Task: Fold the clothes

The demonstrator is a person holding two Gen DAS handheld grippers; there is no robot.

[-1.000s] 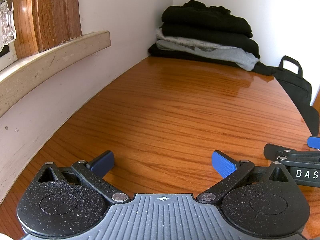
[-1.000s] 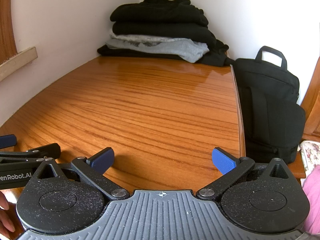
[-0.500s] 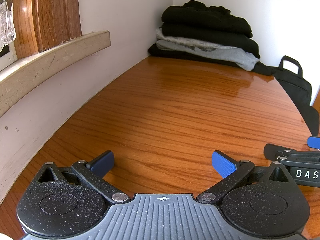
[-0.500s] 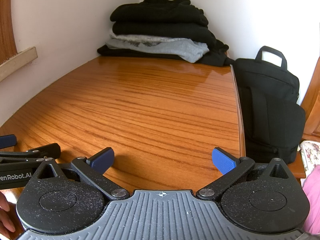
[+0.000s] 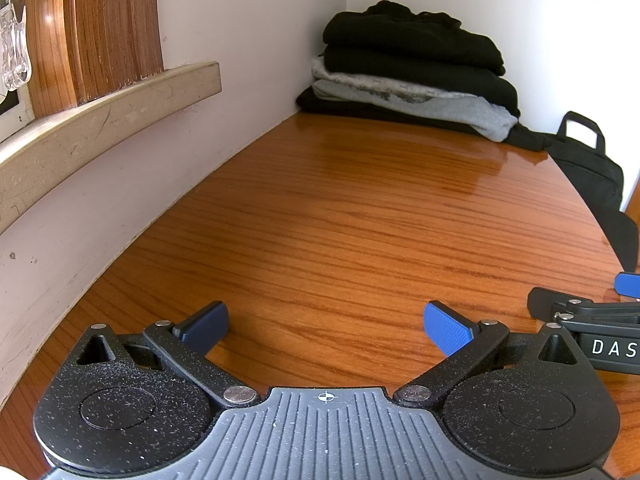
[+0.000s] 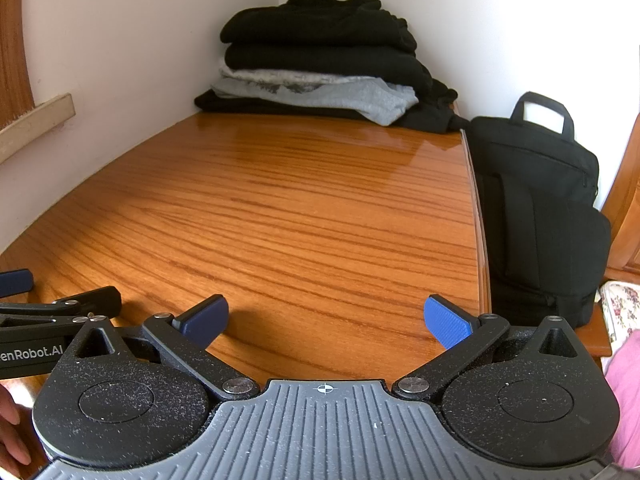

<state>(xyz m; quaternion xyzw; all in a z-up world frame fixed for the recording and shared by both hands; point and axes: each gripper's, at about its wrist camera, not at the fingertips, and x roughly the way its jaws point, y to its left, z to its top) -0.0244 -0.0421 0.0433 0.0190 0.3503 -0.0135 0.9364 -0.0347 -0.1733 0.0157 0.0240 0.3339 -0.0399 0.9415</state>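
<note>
A glossy wooden table (image 6: 304, 208) stood in a white corner.
White walls (image 5: 256, 28) met behind it; a beige ledge (image 5: 100, 116) ran along the left wall, and daylight reflected near the far edge.

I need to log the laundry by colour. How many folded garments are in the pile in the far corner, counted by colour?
Black garments: 3 (two on top, one at the bottom)
Grey garments: 1, though its paler upper layer could be a separate piece
Total: 4 layers visible in the pile, on the wooden table
</note>
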